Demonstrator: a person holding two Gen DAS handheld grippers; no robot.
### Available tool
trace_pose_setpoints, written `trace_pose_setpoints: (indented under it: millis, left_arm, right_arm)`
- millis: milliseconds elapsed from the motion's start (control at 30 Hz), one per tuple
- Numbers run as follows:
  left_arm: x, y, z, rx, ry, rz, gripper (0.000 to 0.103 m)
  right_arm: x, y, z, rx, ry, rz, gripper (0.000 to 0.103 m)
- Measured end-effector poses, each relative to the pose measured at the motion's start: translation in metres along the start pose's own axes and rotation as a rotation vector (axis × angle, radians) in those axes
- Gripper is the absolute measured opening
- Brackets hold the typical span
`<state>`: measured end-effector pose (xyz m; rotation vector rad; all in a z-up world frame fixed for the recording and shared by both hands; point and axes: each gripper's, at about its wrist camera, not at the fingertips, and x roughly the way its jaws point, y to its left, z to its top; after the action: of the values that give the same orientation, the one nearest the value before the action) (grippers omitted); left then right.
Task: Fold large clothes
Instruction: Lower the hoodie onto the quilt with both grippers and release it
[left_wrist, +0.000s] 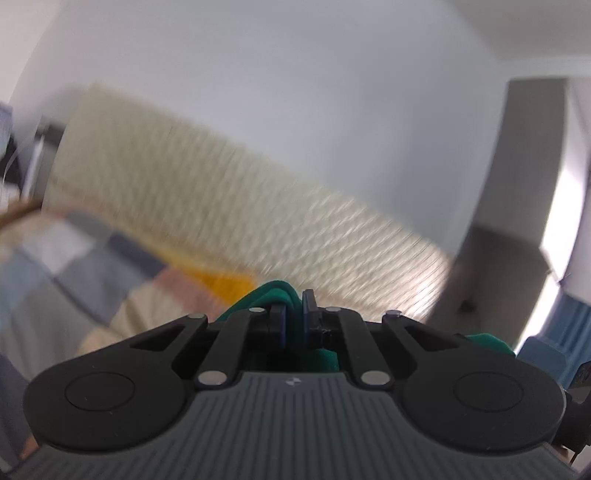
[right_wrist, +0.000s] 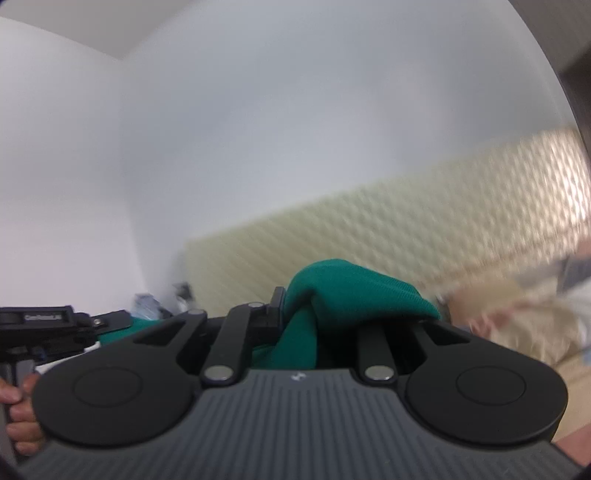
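Left gripper (left_wrist: 294, 314) pinching green garment (left_wrist: 275, 291) between near-closed pads; right gripper (right_wrist: 295, 314) clamped on bunched green cloth draping its right finger; patchwork bedcover (left_wrist: 85, 258) in left view only; hand (right_wrist: 18, 413) gripping other handle only in right view; both pointing roughly level toward blurred headboard (left_wrist: 207, 184).

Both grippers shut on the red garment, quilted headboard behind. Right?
Wrong colour only: the garment is green, not red. Both wrist views show it, pinched in the left gripper and the right gripper, with the quilted headboard behind.
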<state>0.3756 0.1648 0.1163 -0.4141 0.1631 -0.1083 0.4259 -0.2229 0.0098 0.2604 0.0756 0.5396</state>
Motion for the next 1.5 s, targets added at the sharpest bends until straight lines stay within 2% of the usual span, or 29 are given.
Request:
trace_pose_setpoints:
  millis: [100, 167, 233, 267, 333, 433, 567, 700, 767, 800, 833, 900, 967, 1033, 1300, 1500]
  left_arm:
    - [0.073, 0.043, -0.051, -0.002, 0.046, 0.027, 0.01]
    - [0.113, 0.061, -0.079, 0.013, 0.074, 0.045, 0.01]
    - [0.159, 0.091, -0.109, -0.038, 0.134, 0.049, 0.009]
    - [0.178, 0.104, -0.123, -0.066, 0.173, 0.056, 0.009]
    - [0.203, 0.123, -0.146, -0.086, 0.234, 0.077, 0.009]
    - [0.235, 0.139, -0.17, -0.045, 0.301, 0.113, 0.01]
    - [0.246, 0.144, -0.176, -0.056, 0.362, 0.149, 0.009]
    - [0.241, 0.132, -0.17, -0.013, 0.392, 0.164, 0.01]
    - [0.233, 0.123, -0.163, 0.006, 0.399, 0.16, 0.018]
    - [0.229, 0.12, -0.159, 0.002, 0.405, 0.146, 0.032]
    - [0.225, 0.118, -0.156, -0.012, 0.406, 0.131, 0.051]
    - [0.21, 0.114, -0.151, -0.043, 0.395, 0.113, 0.065]
    - [0.194, 0.106, -0.147, -0.022, 0.375, 0.133, 0.065]
    - [0.174, 0.096, -0.144, 0.016, 0.364, 0.159, 0.065]
    - [0.058, 0.029, -0.132, 0.113, 0.327, 0.167, 0.065]
    - [-0.034, -0.019, -0.126, 0.126, 0.302, 0.161, 0.065]
  right_arm:
    - [0.057, -0.036, -0.056, -0.001, 0.031, -0.04, 0.022]
    - [0.078, -0.041, -0.088, -0.032, 0.051, -0.063, 0.022]
    - [0.107, -0.057, -0.115, -0.044, 0.087, -0.089, 0.022]
    - [0.104, -0.048, -0.124, -0.039, 0.111, -0.099, 0.022]
    - [0.117, -0.059, -0.154, -0.019, 0.172, -0.119, 0.022]
    - [0.118, -0.059, -0.179, -0.012, 0.244, -0.141, 0.022]
    - [0.133, -0.065, -0.196, 0.023, 0.315, -0.182, 0.023]
    - [0.138, -0.063, -0.204, 0.021, 0.368, -0.213, 0.023]
    - [0.138, -0.062, -0.202, 0.03, 0.375, -0.214, 0.025]
    - [0.136, -0.06, -0.2, 0.032, 0.377, -0.215, 0.025]
    - [0.133, -0.06, -0.199, 0.037, 0.376, -0.213, 0.028]
    - [0.123, -0.056, -0.193, 0.048, 0.371, -0.219, 0.034]
    - [0.107, -0.05, -0.187, 0.057, 0.36, -0.224, 0.048]
    - [0.088, -0.042, -0.179, 0.057, 0.346, -0.229, 0.051]
    - [-0.015, 0.007, -0.134, 0.026, 0.297, -0.226, 0.051]
    - [-0.098, 0.05, -0.102, -0.014, 0.277, -0.215, 0.051]
